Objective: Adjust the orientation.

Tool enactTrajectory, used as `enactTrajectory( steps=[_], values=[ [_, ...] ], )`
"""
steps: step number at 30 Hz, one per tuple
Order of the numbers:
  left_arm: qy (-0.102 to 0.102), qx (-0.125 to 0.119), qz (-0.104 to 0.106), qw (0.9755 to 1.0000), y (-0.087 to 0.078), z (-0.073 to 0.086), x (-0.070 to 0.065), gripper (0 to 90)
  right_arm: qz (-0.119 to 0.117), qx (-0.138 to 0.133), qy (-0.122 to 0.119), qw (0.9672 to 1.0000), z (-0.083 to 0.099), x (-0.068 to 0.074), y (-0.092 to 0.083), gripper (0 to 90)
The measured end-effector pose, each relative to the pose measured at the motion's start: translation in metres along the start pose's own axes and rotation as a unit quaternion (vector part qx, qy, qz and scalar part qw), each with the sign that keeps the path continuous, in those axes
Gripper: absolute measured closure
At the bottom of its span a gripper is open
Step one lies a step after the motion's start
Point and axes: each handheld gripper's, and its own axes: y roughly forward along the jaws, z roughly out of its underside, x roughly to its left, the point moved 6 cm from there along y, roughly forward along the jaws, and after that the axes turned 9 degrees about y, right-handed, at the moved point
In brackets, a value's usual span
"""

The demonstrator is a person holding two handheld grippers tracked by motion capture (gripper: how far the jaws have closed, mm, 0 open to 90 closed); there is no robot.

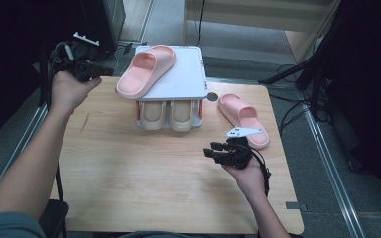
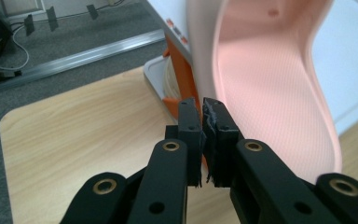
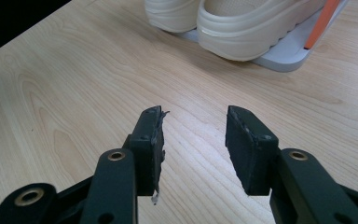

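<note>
My left tongs [image 2: 204,140] are pinched closed, empty, just beside the pink slipper [image 1: 146,69] on the white rack [image 1: 188,82]; right tongs [image 3: 193,149] open over the wood table [image 1: 129,163], grey floor around.

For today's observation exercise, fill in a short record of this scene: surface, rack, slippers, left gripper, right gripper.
surface: wooden table
rack: white shoe rack, beige pair on lower shelf
slippers: pink slipper on rack top, overhanging; second pink slipper on table
left gripper: jaws together, empty, near the overhanging slipper
right gripper: open, empty, above table
</note>
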Motion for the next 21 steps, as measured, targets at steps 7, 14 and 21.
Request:
enactTrajectory(
  steps=[7,14,21],
  values=[
    [0.003,0.003,0.009,1.0,0.002,0.028,-0.01,84.6,0.0,-0.002,-0.002,1.0,-0.003,0.0,0.001,57.6],
    [-0.008,0.002,0.019,0.9998,0.012,0.044,-0.018,84.1,-0.004,0.0,-0.007,1.0,-0.006,0.001,0.005,57.6],
    [-0.001,-0.018,0.036,0.9992,0.01,0.042,-0.035,83.1,-0.008,0.001,-0.01,0.9999,-0.008,0.002,0.008,57.6]
  ],
)
